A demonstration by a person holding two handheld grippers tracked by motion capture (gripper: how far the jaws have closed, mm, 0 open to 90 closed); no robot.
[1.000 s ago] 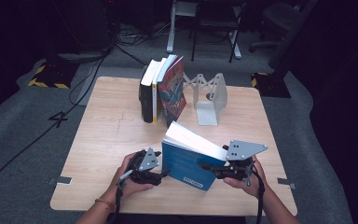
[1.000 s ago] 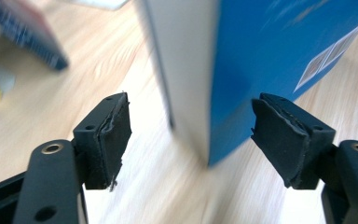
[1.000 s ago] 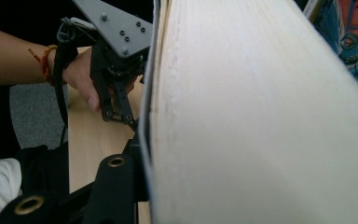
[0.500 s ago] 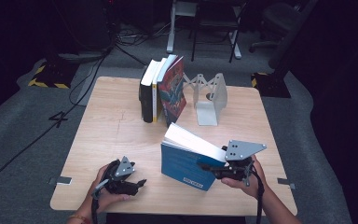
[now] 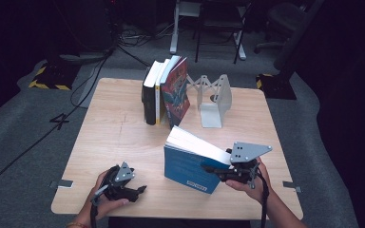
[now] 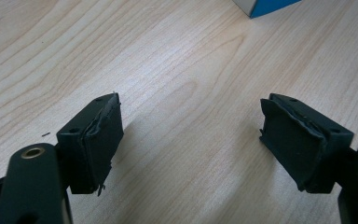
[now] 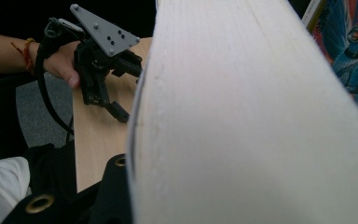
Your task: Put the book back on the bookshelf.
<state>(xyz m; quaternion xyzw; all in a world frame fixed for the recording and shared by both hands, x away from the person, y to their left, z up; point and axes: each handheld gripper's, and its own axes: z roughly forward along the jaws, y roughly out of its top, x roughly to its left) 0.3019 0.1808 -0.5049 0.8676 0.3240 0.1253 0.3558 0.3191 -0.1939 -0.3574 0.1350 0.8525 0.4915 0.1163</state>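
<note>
In the high view our right gripper (image 5: pixel 215 169) clamps the blue book (image 5: pixel 190 167), tilted up at lower centre. Our left gripper (image 5: pixel 140 190), lower left near the table (image 5: pixel 119 133) edge, has jaws wide, just been opening, bare wood between them. The bookend (image 5: pixel 215 99) props three books (image 5: pixel 165 90) at upper centre. The right gripper view adds the book's page edges (image 7: pixel 261 121) up close.

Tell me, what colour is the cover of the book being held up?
Blue: the book shows its cover best in the high view.
</note>
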